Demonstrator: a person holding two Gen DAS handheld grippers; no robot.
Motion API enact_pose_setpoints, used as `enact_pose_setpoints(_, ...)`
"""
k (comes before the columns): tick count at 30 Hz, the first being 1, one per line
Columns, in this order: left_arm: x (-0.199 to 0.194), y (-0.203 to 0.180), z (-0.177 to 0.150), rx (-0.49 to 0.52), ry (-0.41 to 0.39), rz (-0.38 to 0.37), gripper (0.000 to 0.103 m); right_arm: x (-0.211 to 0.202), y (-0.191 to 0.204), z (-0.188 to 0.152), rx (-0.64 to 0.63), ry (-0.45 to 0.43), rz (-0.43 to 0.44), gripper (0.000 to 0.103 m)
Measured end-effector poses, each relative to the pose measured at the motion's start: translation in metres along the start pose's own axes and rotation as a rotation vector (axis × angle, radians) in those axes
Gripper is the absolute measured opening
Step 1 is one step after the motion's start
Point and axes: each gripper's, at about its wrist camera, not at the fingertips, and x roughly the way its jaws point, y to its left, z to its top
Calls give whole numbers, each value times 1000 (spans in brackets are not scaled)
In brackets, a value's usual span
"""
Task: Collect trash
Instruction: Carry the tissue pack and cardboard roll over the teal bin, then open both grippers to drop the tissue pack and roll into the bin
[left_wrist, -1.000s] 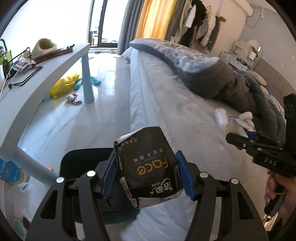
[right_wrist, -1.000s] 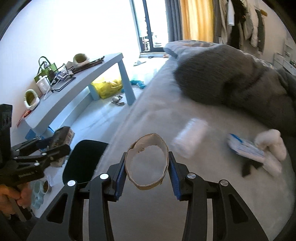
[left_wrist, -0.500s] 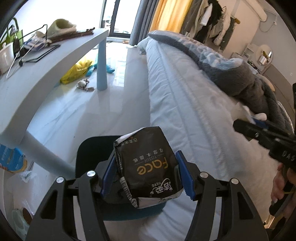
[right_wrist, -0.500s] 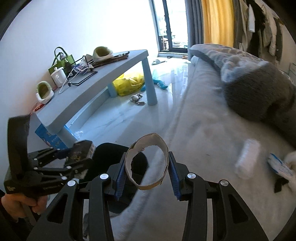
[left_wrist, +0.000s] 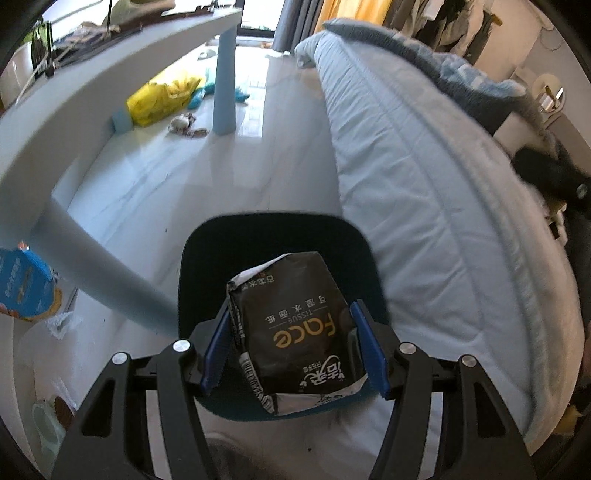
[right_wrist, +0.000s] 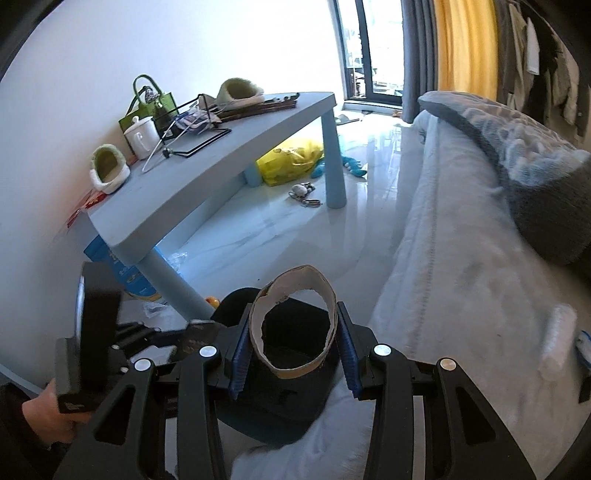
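Observation:
My left gripper (left_wrist: 293, 341) is shut on a black tissue packet (left_wrist: 291, 325), its blue pads pressing both sides. The packet hangs over the open mouth of a dark bin (left_wrist: 273, 236) that stands on the floor beside the bed. In the right wrist view my right gripper (right_wrist: 291, 341) is shut on a squashed cardboard roll core (right_wrist: 293, 325), held above the same dark bin (right_wrist: 236, 299). The left gripper (right_wrist: 192, 338) shows at the lower left of that view, a hand on its handle.
A pale blue low table (right_wrist: 221, 155) stands left of the bin, a leg (left_wrist: 99, 273) close to its rim. The bed (left_wrist: 424, 192) with a grey blanket (right_wrist: 546, 177) lies to the right. A yellow bag (right_wrist: 291, 158) lies under the table. A white roll (right_wrist: 557, 339) rests on the bed.
Both grippers have swung from over the bed toward the bin with their loads. The left one has sunk closer to the bin's mouth. The bin now fills more of both views.

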Motion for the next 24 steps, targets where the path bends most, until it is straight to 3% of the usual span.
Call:
enact_pose_setpoints(10, 30, 22, -24, -10, 118, 16, 66, 21, 23, 4, -24, 18, 29, 42)
enact_pose_setpoints(15, 30, 30, -27, -17, 118, 26, 75, 32, 29, 4, -27, 37, 35, 42)
enact_pose_setpoints(24, 16, 44, -24, -29, 87, 23, 76, 58, 39, 0, -40, 84, 32, 42)
